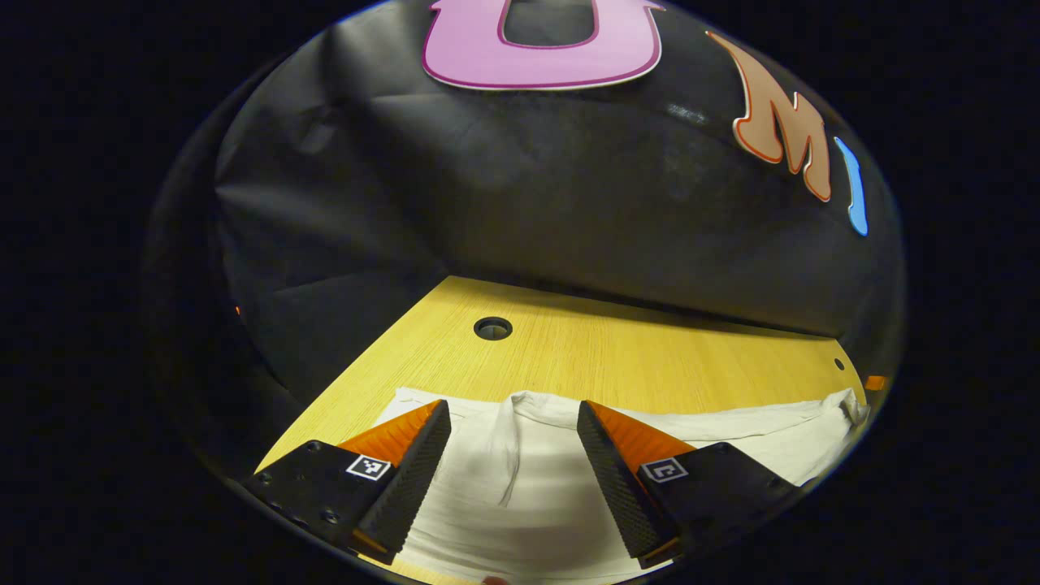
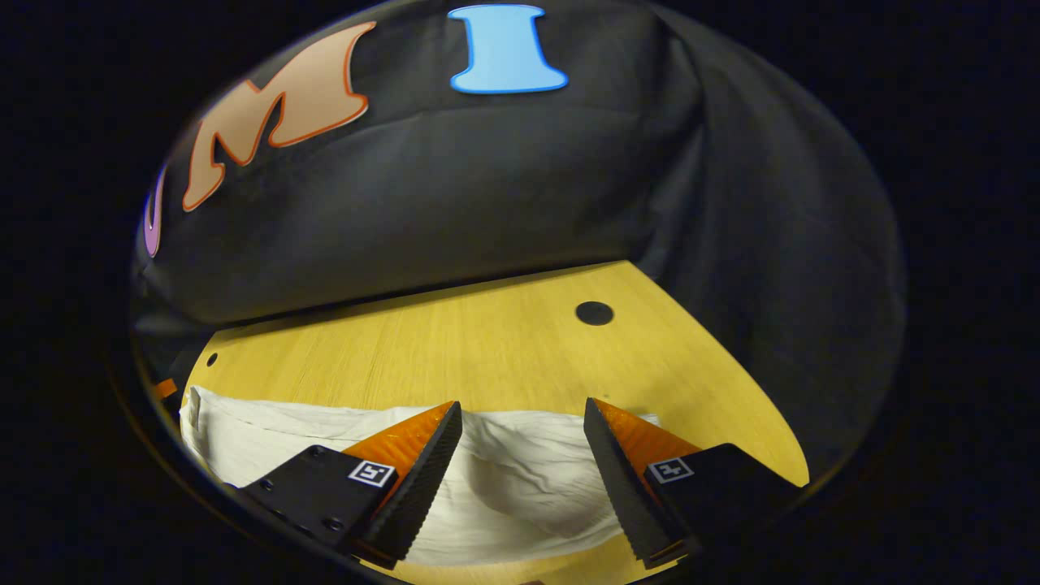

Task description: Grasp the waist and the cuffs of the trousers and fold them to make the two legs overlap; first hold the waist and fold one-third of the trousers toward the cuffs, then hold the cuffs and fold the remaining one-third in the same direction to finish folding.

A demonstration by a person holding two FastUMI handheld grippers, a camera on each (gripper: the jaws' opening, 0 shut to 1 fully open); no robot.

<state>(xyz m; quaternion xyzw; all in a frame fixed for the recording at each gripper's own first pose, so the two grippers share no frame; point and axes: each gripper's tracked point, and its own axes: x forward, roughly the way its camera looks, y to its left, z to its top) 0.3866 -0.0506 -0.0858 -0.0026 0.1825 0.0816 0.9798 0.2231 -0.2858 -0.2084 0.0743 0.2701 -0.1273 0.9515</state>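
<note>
The big yellow wooden counter (image 1: 617, 357) fills the middle of the left gripper view, with black cloth hanging behind it. The same counter (image 2: 455, 349) sits across the middle of the right gripper view. The white cloth trousers (image 1: 536, 479) lie flat on the counter along the bottom of the left gripper view and reach out to the lower right edge of the frame. In the right gripper view the trousers (image 2: 520, 479) lie low in the frame, wrinkled, and stretch off to the lower left. The left hand-held gripper (image 1: 513, 418) is wide open at the bottom middle of its view, with the white cloth showing between its two fingers, and it has hold of nothing. The right hand-held gripper (image 2: 522, 418) is wide open too, above the wrinkled cloth, and grips nothing. A small round hole (image 1: 492, 328) sits in the counter left of the middle of the frame. In the right gripper view a small round dark hole (image 2: 594, 313) sits right of the middle.
</note>
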